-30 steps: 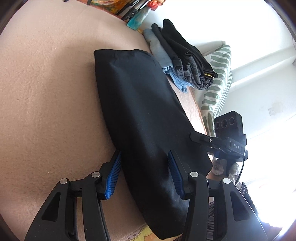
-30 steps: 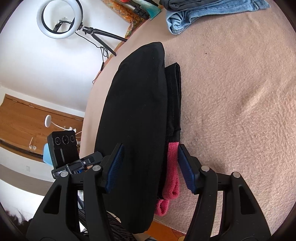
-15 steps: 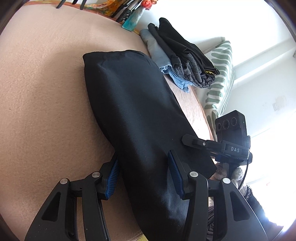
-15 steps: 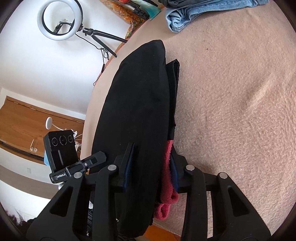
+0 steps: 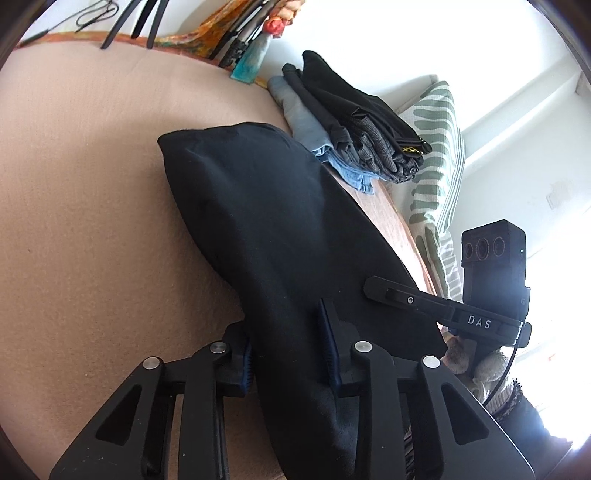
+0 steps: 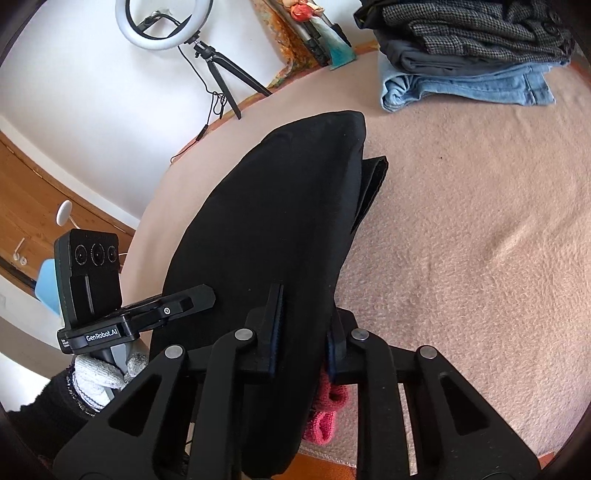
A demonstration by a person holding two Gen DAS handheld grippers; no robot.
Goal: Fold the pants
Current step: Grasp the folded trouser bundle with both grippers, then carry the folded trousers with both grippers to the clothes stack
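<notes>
- The black pants (image 5: 280,236) lie folded lengthwise on the pink-beige blanket-covered bed (image 5: 81,229), a long dark band running from the near edge, where both tongs hold it, away toward the far edge.
- Long axis: straight out ahead of both tongs, so the free far end (image 6: 332,129) sits well apart from either grip. Any next fold, I'd judge, means carrying this near end forward along that line.
- Left tongs (image 5: 286,354): blue pads closed in on the near end of the pants, cloth bunched between them. A second ago they stood wider, straddling the fabric; now they have narrowed onto it.
- Right tongs (image 6: 303,339): pressed tight on the same near end from the other side, with the pink waistband (image 6: 327,413) peeking out just below the grip. They were spread a second ago, half closed at the half-second mark, and pinching now.
- Neither hand is nearer; both bite the near end side by side, the left gloved hand (image 6: 99,373) showing in the right wrist view.
- The near end looks lifted a little off the bed compared with the earlier frames, and a lower layer (image 6: 373,184) juts out beside the far end.
- Farther out: a stack of folded clothes (image 6: 469,55), jeans at the bottom, at the far right corner of the bed; a striped pillow (image 5: 436,147) past it; a ring light (image 6: 162,22) off the far left edge.
</notes>
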